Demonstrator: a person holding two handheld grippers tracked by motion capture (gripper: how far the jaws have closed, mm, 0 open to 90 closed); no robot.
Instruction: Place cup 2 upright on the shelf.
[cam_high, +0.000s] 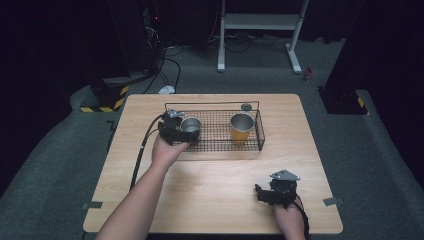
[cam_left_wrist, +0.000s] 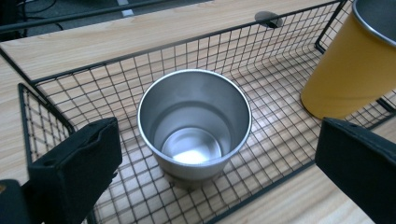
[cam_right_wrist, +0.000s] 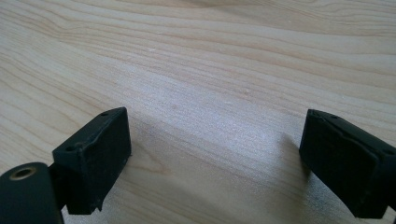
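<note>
Two cups in a wire basket, both tongs spread wide

Centre-left of the high view, the left tongs (cam_high: 182, 134) sit at the left end of the wire basket (cam_high: 260, 131), released, jaws wide either side of the upright steel cup (cam_left_wrist: 194, 122) without touching it. Further right in the basket stands a yellow cup (cam_high: 241, 127), apart from the steel one, and a small grey disc (cam_high: 246, 106) lies on the wooden worktop (cam_high: 215, 175) just behind the basket. Lower right of the frame, the right tongs (cam_high: 261, 193) are low over bare wood, also released, gripping nothing.
</note>
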